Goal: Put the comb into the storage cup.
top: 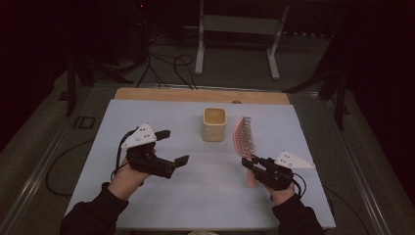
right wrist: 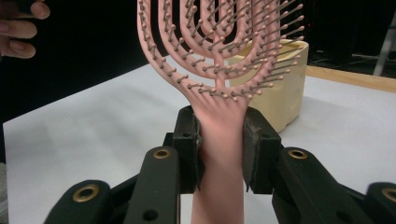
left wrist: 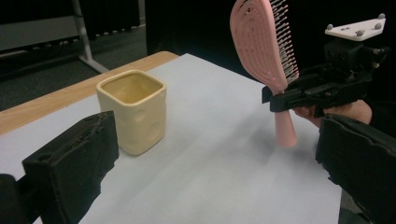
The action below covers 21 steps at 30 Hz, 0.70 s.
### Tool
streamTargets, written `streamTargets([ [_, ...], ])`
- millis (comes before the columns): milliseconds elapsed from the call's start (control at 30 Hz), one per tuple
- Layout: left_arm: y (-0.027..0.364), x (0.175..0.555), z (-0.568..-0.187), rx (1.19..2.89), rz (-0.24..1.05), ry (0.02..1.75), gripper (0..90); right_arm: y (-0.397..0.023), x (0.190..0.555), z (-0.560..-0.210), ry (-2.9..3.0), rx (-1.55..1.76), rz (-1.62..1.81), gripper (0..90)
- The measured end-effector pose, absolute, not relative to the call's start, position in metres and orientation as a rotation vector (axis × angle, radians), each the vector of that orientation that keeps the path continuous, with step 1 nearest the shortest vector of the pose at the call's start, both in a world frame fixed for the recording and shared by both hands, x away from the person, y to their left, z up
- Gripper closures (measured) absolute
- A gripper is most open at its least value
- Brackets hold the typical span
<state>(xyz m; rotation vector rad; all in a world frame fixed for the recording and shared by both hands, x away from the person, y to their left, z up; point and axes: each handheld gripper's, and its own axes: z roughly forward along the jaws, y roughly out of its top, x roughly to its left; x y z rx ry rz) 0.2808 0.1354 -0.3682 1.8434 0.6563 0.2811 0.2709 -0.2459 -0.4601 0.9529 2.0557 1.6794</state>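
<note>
My right gripper (top: 250,165) is clamped on the pink hairbrush (top: 242,136), with both pads pressed against the neck where the handle meets the bristled head. In the right gripper view the handle (right wrist: 219,154) sits squarely between my two black jaws, and the head fans out above them with its bristles facing the camera. From the high view the brush stands nearly upright, head away from me and the handle's end pointing down toward the white table top (top: 205,196); I cannot tell whether the tip touches the surface. In the left gripper view the brush (left wrist: 266,46) rises above my right gripper (left wrist: 280,95), bristles turned to the right of that picture.

My left gripper (top: 171,147) holds nothing; its jaws stand wide apart over bare table, well to the left of the brush. My left hand (top: 128,177) grips it from below.

The cream square cup (top: 215,124) stands upright on the table between my two grippers and farther from me, just beside the brush's head but apart from it. In the left gripper view the cup (left wrist: 133,112) shows its hollow inside and dimpled walls. A wooden strip (top: 195,95) runs along the table's far edge
</note>
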Motion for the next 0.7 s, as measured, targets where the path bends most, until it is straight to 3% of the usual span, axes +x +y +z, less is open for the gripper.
streamTargets([
  [700,0.077,0.300,-0.344,1.879,0.229,0.643,0.2,-0.246,0.271,-0.460,2.056,0.943,1.682,70.4],
])
